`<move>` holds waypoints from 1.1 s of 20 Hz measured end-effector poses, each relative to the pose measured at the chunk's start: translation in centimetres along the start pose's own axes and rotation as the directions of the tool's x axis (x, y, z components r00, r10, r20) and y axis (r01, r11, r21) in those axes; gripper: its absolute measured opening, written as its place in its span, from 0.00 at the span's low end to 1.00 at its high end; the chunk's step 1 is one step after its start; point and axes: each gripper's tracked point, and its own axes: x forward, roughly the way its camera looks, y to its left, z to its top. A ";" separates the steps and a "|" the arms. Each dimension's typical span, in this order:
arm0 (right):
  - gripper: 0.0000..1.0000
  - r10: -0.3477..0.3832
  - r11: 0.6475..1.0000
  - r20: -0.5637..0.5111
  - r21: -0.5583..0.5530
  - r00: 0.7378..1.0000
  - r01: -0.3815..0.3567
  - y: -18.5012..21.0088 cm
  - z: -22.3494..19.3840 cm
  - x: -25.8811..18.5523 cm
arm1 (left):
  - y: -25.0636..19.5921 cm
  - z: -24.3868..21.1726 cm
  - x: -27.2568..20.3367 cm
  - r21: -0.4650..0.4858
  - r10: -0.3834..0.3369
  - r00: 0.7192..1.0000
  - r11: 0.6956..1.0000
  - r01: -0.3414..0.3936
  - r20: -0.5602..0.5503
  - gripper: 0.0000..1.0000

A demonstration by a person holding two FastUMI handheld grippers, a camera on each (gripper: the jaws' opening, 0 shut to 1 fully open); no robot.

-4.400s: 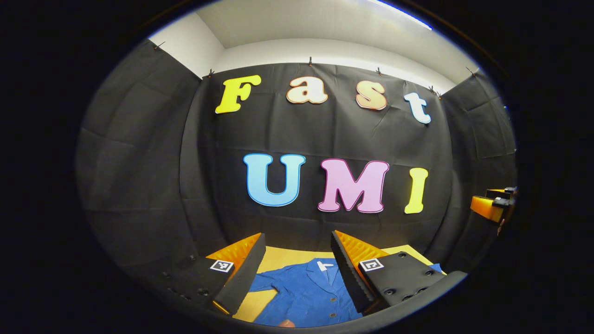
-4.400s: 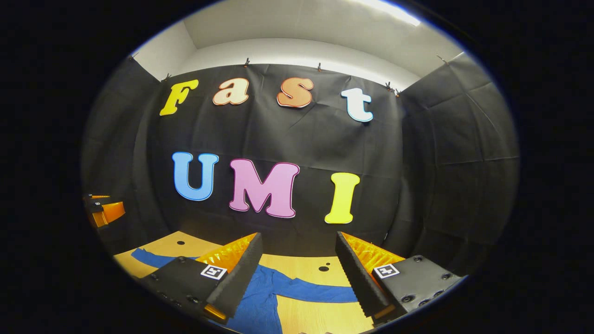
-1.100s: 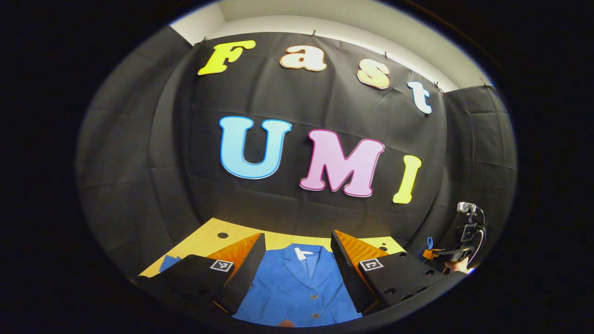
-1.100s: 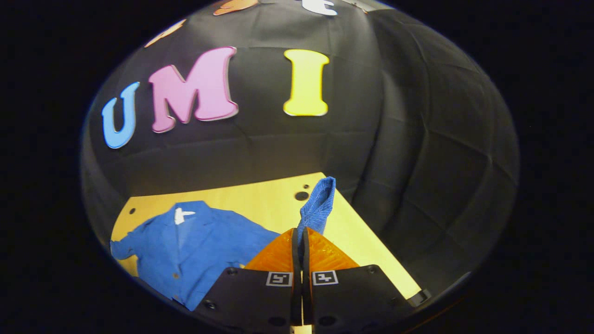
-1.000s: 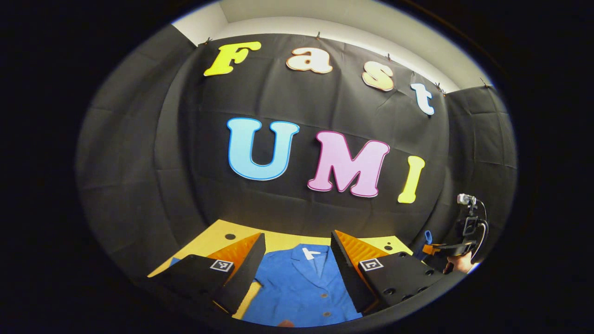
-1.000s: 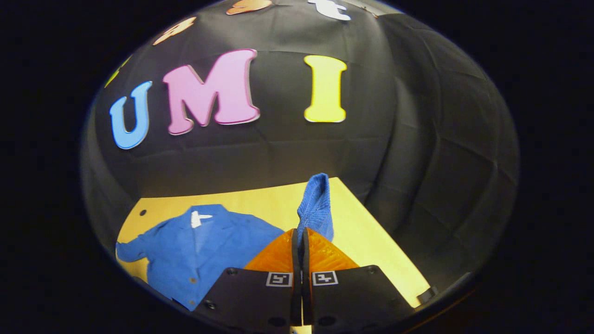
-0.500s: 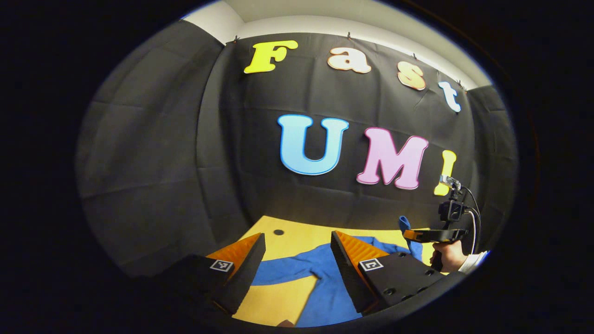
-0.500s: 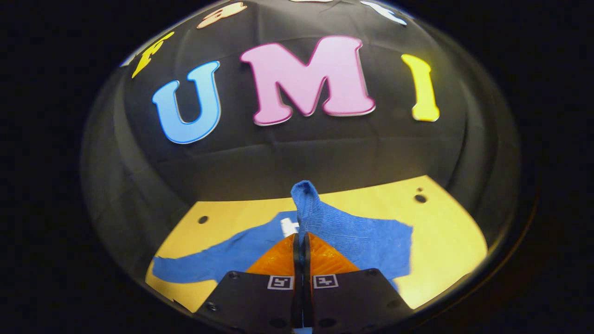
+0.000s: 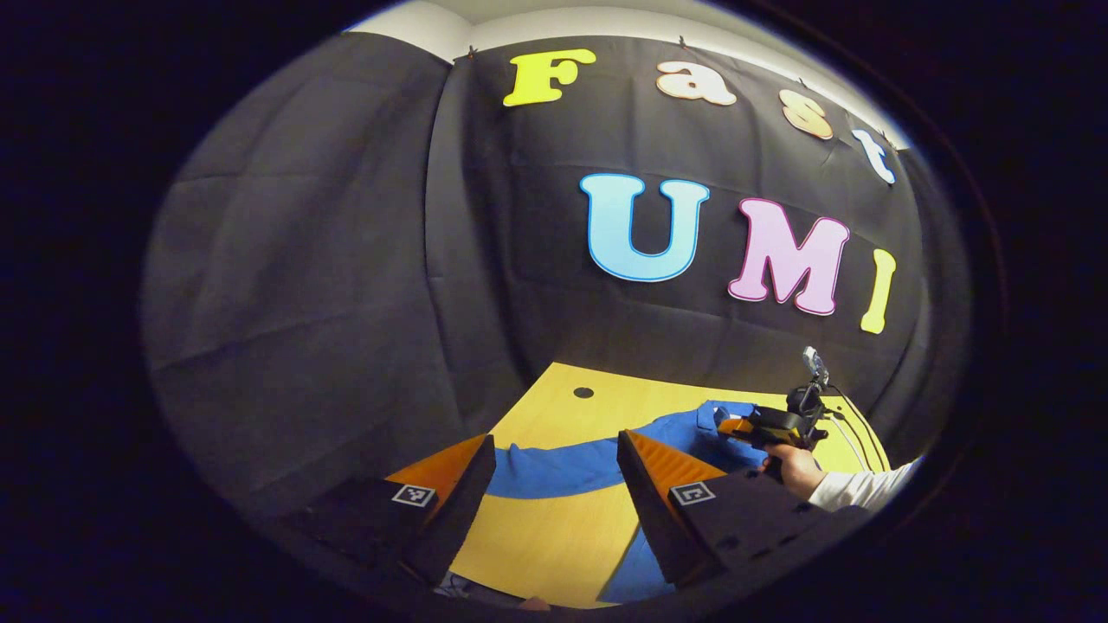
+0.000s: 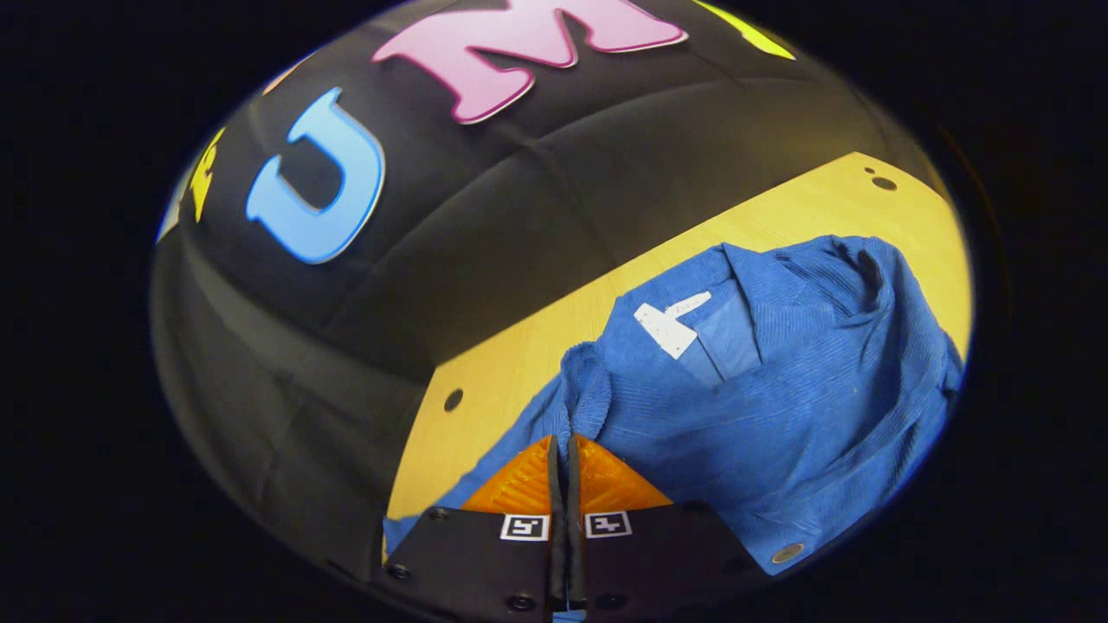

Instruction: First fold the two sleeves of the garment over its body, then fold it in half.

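A blue button-up jacket point(image 10: 779, 407) lies on the yellow wooden table point(image 10: 519, 346), collar and white label up. My right gripper point(image 10: 561, 446) is shut on the cuff of one sleeve point(image 10: 582, 394), which is carried over the jacket's body. In the left gripper view that same gripper point(image 9: 736, 427) hangs over the jacket point(image 9: 675, 428), held by a hand point(image 9: 792, 467). My left gripper point(image 9: 554, 472) stands open above the table, with the other sleeve point(image 9: 554, 467) stretched out flat beyond its fingers.
The black cloth wall closes the booth close behind the table. Small dark holes point(image 9: 583, 392) mark the table top near its far corners. Bare wood point(image 9: 537, 536) lies under my left gripper.
My right gripper has swung left and down with the sleeve, bringing it over the jacket's body. My left gripper has turned left, from over the jacket's front to the outstretched sleeve.
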 end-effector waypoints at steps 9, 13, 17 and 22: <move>0.46 0.118 0.990 -0.246 0.098 0.962 -0.097 0.6 -8.3 0.1 | -0.6 -5.3 5.2 -0.041 -0.003 0.995 0.999 -0.001 -0.099 0.82; 0.82 0.183 0.982 -0.167 -0.014 0.969 -0.188 2.6 -2.8 -4.0 | 3.1 -8.9 9.9 -0.037 0.051 0.985 0.998 -0.058 -0.165 0.82; 0.95 0.278 0.926 -0.128 -0.228 0.952 -0.301 4.7 2.4 -13.9 | 8.0 -15.4 15.9 -0.031 0.113 0.925 0.991 -0.133 -0.364 0.84; 0.95 0.240 0.890 -0.040 -0.391 0.970 -0.236 1.5 7.3 -27.3 | 13.3 -20.1 22.7 -0.026 0.167 0.856 0.978 -0.206 -0.489 0.84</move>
